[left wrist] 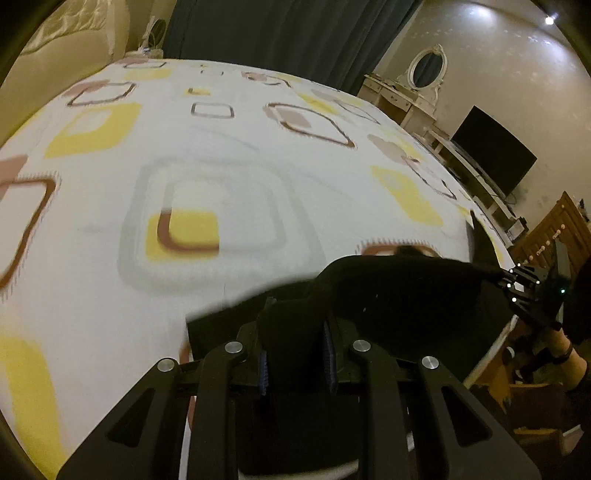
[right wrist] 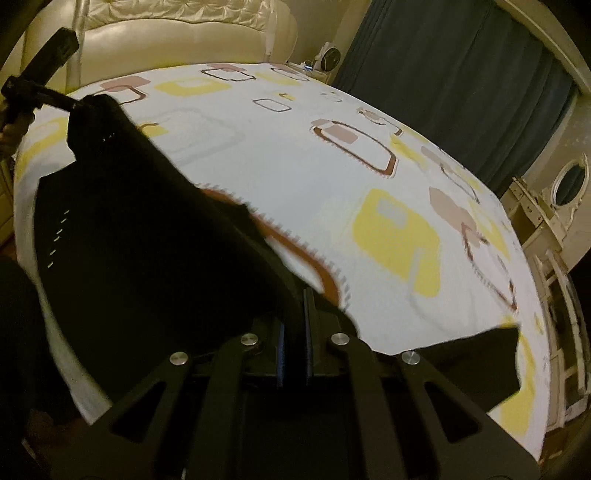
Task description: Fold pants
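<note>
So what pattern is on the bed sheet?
The bed sheet is white with yellow blocks and brown and grey rounded-square outlines, clearest in the right wrist view.

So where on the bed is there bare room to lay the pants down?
The sheet is bare across its middle and far side, toward the curtain and headboard. The near edge is crowded: the pants hang there, pinched by the left gripper and right gripper.
</note>
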Action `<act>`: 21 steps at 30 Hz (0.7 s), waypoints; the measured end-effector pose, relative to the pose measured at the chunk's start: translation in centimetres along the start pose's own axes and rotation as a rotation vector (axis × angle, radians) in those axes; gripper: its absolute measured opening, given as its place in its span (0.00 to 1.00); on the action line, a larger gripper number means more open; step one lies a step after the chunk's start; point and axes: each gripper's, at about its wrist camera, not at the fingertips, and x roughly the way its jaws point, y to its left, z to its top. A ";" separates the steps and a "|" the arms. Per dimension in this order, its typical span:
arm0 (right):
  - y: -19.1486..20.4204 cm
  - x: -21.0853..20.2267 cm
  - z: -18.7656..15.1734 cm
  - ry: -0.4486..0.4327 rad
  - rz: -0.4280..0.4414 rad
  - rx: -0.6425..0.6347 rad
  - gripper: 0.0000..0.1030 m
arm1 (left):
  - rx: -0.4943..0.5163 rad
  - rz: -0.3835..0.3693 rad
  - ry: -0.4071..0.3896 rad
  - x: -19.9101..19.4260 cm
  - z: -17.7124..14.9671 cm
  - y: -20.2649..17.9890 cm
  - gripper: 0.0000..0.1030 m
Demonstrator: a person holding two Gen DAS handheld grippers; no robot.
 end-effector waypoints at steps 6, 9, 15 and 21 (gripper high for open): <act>2.8 -0.5 -3.6 0.040 0.000 -0.010 0.08 | -0.028 -0.006 0.022 -0.9 -3.9 0.0 0.24; 3.8 -0.5 -5.1 0.065 0.009 -0.003 0.08 | -0.043 0.003 0.039 -0.5 -5.4 0.2 0.26; 5.5 -0.3 -7.7 0.100 0.000 -0.005 0.10 | -0.015 0.059 0.100 1.5 -8.2 0.0 0.29; 5.3 -0.9 -7.9 0.106 0.011 0.018 0.14 | 0.002 0.084 0.084 0.3 -9.1 0.3 0.35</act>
